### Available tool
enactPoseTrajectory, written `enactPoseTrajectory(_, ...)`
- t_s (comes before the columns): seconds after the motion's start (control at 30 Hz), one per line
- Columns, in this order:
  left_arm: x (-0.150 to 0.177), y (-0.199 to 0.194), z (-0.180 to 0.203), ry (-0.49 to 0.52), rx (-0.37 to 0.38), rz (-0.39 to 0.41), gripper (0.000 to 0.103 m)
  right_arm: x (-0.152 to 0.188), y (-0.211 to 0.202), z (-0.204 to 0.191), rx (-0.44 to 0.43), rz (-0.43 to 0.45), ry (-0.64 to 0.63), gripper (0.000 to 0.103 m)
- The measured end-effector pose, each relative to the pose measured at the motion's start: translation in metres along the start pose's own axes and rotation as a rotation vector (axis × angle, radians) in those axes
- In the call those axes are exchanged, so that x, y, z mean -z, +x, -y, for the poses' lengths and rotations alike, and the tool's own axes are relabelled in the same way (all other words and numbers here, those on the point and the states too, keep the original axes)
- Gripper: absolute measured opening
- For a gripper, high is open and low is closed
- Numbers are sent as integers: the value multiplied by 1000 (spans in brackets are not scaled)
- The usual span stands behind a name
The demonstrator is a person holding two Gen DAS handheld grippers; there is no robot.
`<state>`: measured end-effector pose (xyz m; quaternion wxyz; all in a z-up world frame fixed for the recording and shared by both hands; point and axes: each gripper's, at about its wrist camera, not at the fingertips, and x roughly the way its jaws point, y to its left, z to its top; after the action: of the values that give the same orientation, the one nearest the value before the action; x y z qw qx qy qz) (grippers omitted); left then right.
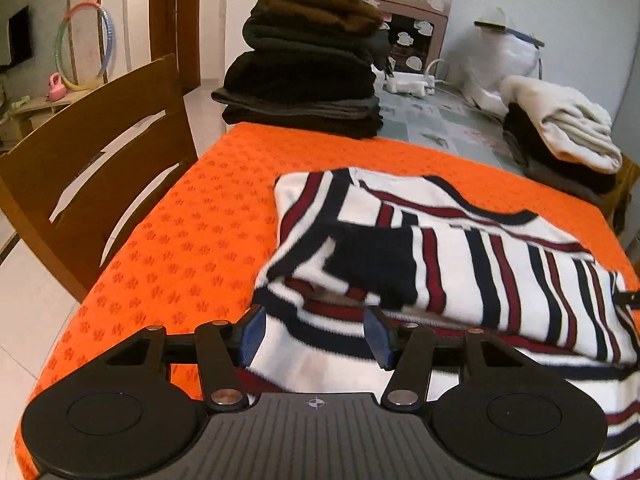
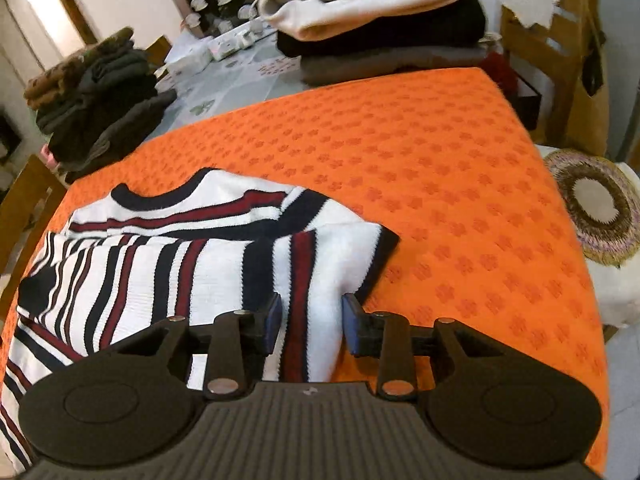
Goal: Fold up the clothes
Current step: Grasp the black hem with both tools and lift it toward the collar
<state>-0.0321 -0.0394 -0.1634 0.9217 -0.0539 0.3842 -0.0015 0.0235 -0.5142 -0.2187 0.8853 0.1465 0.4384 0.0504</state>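
white sweater striped navy and dark red, on an orange cloth with flower pattern.

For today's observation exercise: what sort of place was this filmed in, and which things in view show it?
Most likely a home dining room. A table under an orange cloth carries stacks of folded clothes, wooden dining chairs stand round it, and a small oven sits at the far end.
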Motion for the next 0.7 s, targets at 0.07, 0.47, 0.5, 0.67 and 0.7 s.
enactPoseTrajectory(0.07, -11, 13, 2, -12, 28, -1, 57, -1, 3, -4, 16, -3, -38, 38)
enactPoseTrajectory(0.47, -51, 33, 10, 97, 129, 77, 57, 23, -46, -7, 65, 30, -64, 39)
enactPoseTrajectory(0.5, -49, 28, 7, 114, 139, 81, 57, 29, -55, -8, 60, 39, -53, 39)
enactPoseTrajectory(0.67, -29, -4, -19, 182, 182, 113, 57, 72, -103, -19, 62, 84, -30, 39)
enactPoseTrajectory(0.7, -23, -11, -25, 196, 193, 119, 57, 85, -113, -23, 63, 93, -25, 39)
